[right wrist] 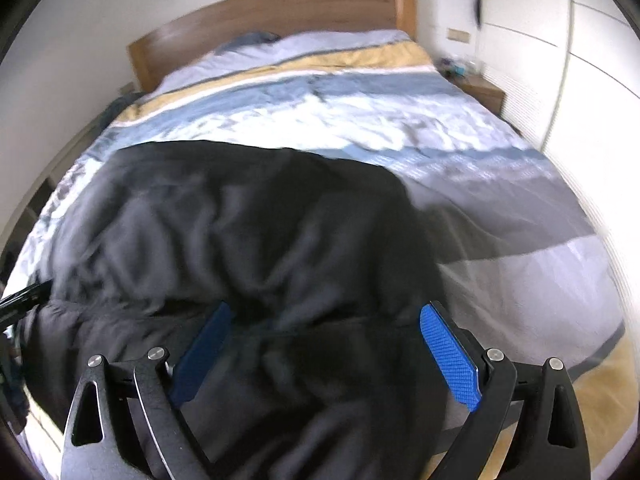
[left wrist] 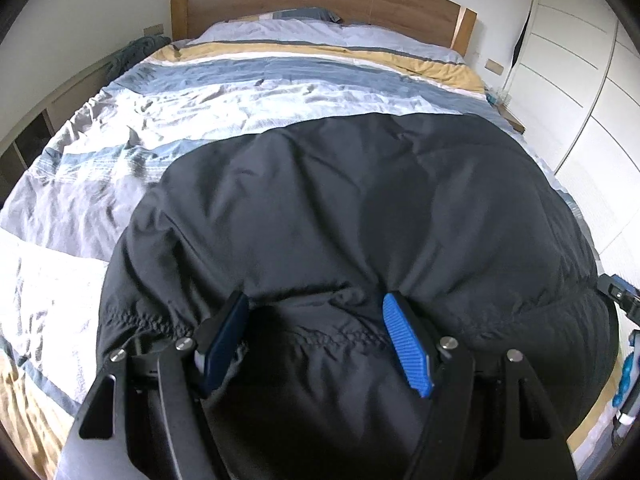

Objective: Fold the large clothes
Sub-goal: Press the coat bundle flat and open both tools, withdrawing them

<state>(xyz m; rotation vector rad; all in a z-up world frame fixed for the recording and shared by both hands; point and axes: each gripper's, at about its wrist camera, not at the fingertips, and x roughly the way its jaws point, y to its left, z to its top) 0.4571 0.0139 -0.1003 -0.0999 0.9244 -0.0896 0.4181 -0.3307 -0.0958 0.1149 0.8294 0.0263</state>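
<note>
Seeing the large black padded garment spread across the near half of the bed's striped blue, white and yellow duvet, wooden headboard behind. My left gripper fingers sit partly apart with a bunched fold between them; can't tell if they pinch it. My right gripper fingers are wide, over the garment's near edge.

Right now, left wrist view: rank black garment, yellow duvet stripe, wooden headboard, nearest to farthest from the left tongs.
1. black garment, directly under and ahead of the left tongs, bunched between the blue pads.
2. yellow duvet stripe, across the bed's far end.
3. wooden headboard, against the wall, behind the pillows.
</note>
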